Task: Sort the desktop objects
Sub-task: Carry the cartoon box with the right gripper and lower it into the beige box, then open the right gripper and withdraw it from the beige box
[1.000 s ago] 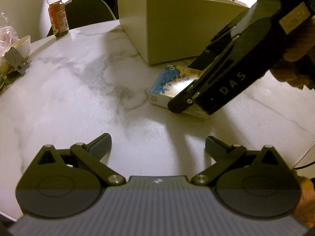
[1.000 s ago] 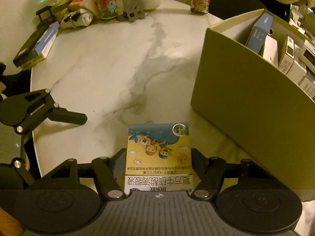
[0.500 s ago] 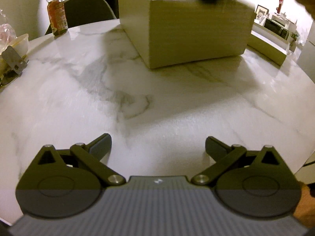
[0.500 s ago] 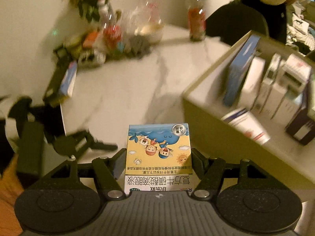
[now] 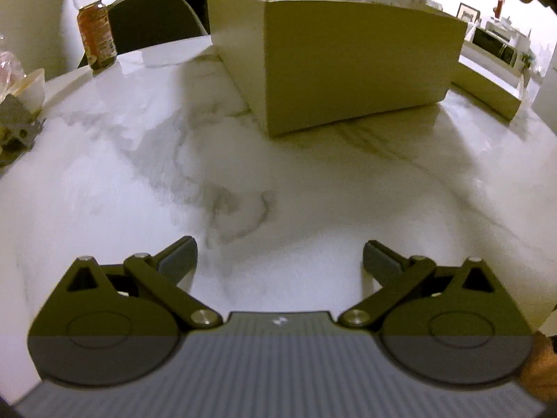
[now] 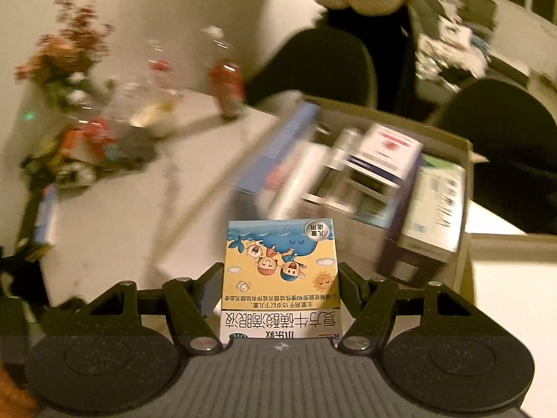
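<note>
Right gripper point(image 6: 280, 275) clamped on small cartoon-printed box point(image 6: 280, 275), one finger against each side, print upside down to camera. Held in air just short of cardboard box point(image 6: 464, 188), at near rim. Inside cardboard box: packets point(image 6: 386, 155) standing upright, blurred. Left of cardboard box: marble table point(image 5: 139, 174), bottle point(image 6: 226, 87), blurred clutter point(image 6: 87, 146) further left by flowers point(image 6: 66, 52). Behind cardboard box: dark chair point(image 6: 320, 66). Left gripper point(image 5: 278, 257) spread wide, empty, low over bare table in front of cardboard box point(image 5: 348, 62).
</note>
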Tool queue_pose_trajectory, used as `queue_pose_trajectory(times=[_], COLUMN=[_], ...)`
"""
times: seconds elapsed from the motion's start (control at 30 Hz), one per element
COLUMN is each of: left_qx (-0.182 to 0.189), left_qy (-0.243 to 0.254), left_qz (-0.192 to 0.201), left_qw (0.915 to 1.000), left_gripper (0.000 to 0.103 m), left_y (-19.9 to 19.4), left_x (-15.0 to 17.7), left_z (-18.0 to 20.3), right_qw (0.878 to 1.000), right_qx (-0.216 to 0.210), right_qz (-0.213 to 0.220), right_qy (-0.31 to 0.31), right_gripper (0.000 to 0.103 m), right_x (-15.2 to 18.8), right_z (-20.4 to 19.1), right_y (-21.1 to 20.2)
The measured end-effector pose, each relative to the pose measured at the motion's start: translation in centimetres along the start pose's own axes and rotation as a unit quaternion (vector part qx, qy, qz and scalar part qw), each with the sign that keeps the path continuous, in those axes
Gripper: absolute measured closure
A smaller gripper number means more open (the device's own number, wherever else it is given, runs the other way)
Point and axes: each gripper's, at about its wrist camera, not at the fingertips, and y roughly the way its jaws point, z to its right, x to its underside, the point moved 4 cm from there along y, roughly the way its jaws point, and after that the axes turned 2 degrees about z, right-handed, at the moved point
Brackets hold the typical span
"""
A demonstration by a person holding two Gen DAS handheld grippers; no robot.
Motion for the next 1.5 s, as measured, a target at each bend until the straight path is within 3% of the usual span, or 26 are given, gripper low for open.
queue_pose_trajectory(times=[0.33,0.53,0.73,0.93,1.23,1.5], left_qx=[0.003,0.006,0.009,0.017,0.016,0.026], left_qy=[0.000,-0.002,-0.005,-0.014,-0.018,-0.022], left_qz=[0.000,0.003,0.001,-0.003,-0.020,0.005], left_qw=[1.0000,1.0000,0.9999,0.9998,0.9995,0.9994], left_gripper=[0.000,0.000,0.000,0.000,0.000,0.000], left_y=[1.5,1.8,1.6,1.3,0.3,-1.9], left_x=[-1.6,-1.9,-1.8,-1.8,-1.1,-0.3], left_z=[0.2,0.2,0.2,0.1,0.6,2.0], right_qw=[0.990,0.978,0.973,0.979,0.990,0.990], right_qx=[0.078,0.115,0.123,0.119,0.120,0.135], right_qz=[-0.106,-0.144,-0.155,-0.132,-0.040,0.027], right_qy=[-0.038,-0.100,-0.118,-0.104,-0.064,0.038], right_gripper=[0.033,0.033,0.031,0.029,0.021,0.020], right_x=[1.4,1.7,2.0,1.7,1.0,5.9], right_z=[3.9,3.1,2.7,2.5,1.8,4.1], right_y=[5.9,7.4,8.0,6.4,0.6,-6.2])
